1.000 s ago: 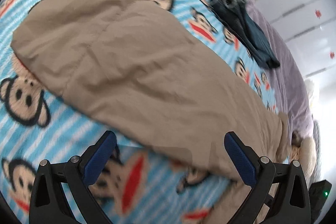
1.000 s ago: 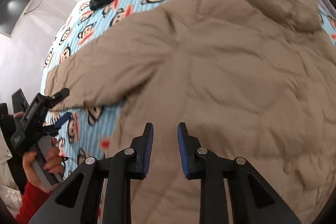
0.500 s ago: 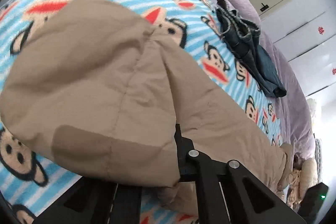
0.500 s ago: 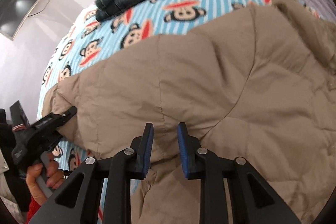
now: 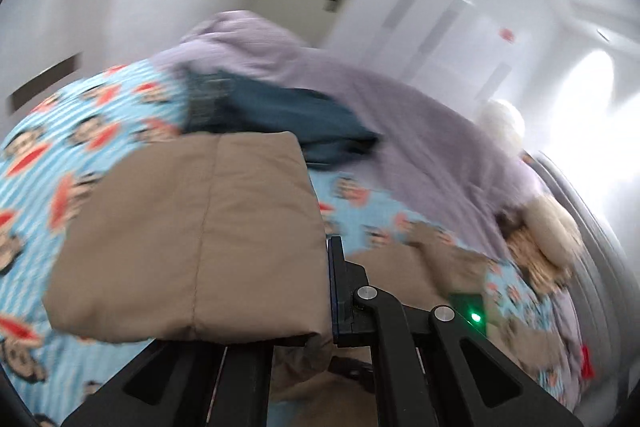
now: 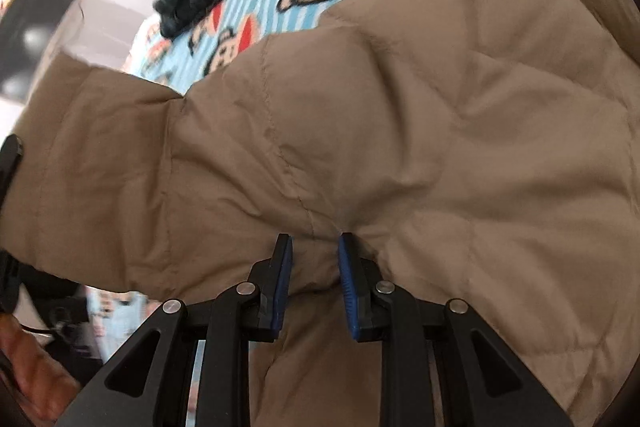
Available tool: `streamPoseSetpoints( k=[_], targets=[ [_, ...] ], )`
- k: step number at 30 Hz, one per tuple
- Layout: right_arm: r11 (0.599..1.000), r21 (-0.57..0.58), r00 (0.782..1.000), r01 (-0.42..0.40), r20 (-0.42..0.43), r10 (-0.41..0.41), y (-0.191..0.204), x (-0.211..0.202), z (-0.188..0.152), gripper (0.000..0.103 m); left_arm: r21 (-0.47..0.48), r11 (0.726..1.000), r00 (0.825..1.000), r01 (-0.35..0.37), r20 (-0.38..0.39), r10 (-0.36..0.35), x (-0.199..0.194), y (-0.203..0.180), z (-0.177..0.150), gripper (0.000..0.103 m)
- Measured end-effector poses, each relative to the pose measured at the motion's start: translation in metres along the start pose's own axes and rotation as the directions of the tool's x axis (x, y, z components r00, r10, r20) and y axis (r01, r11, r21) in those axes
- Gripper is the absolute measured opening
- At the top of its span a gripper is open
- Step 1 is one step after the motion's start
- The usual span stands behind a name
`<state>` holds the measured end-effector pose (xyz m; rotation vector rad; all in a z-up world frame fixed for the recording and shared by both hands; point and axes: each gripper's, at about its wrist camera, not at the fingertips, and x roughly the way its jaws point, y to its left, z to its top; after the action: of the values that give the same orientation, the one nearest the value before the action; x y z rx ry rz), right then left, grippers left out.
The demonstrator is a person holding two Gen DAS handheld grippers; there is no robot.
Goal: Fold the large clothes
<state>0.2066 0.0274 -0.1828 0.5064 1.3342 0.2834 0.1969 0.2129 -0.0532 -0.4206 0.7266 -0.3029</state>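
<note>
The tan padded jacket (image 6: 400, 131) lies spread on the monkey-print blanket (image 5: 60, 155), with folded jeans (image 5: 280, 115) beyond it. The left gripper (image 5: 326, 291) is clamped on the jacket's sleeve end, lifted; the right gripper (image 6: 314, 267) pinches a jacket fold.

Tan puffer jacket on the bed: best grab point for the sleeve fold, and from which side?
Take the sleeve at its cuff end, from the open outer side over the monkey-print blanket, pads across the flat edge. The cuff is the thin, free end; the left tongs are shut on it there. The right tongs pinch the bulkier tan puffer jacket body near the underarm.
</note>
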Motion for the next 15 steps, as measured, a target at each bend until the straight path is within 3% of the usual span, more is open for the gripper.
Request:
streamPoseSetpoints(
  k=[2,3,7,11,15],
  targets=[
    [1.0,0.017,0.999,0.004,0.041,-0.005,-0.015,-0.026,-0.003,0.026,0.078,0.996,0.998,0.051,-0.036,-0.048,0.013,-0.036,-0.003,0.008],
    [0.999,0.019,0.996,0.05,0.079,-0.051,-0.028,-0.048,-0.006,0.026,0.148,0.986,0.996,0.074,-0.065,-0.065,0.026,-0.065,-0.008,0.008],
    [0.98,0.083,0.969,0.182,0.151,-0.193,-0.083,-0.108,-0.016,0.027,0.273,0.949,0.976,0.155,-0.193,-0.104,0.081,-0.142,-0.036,0.008],
    [0.946,0.222,0.949,0.234,0.159,-0.272,-0.156,-0.158,-0.03,0.027,0.381,0.917,0.952,0.116,-0.305,0.006,0.141,-0.191,-0.08,0.008],
    [0.917,0.307,0.941,0.254,0.139,-0.307,-0.211,-0.181,-0.048,0.027,0.469,0.882,0.912,0.054,-0.382,0.148,0.185,-0.213,-0.129,0.008]
  ],
)
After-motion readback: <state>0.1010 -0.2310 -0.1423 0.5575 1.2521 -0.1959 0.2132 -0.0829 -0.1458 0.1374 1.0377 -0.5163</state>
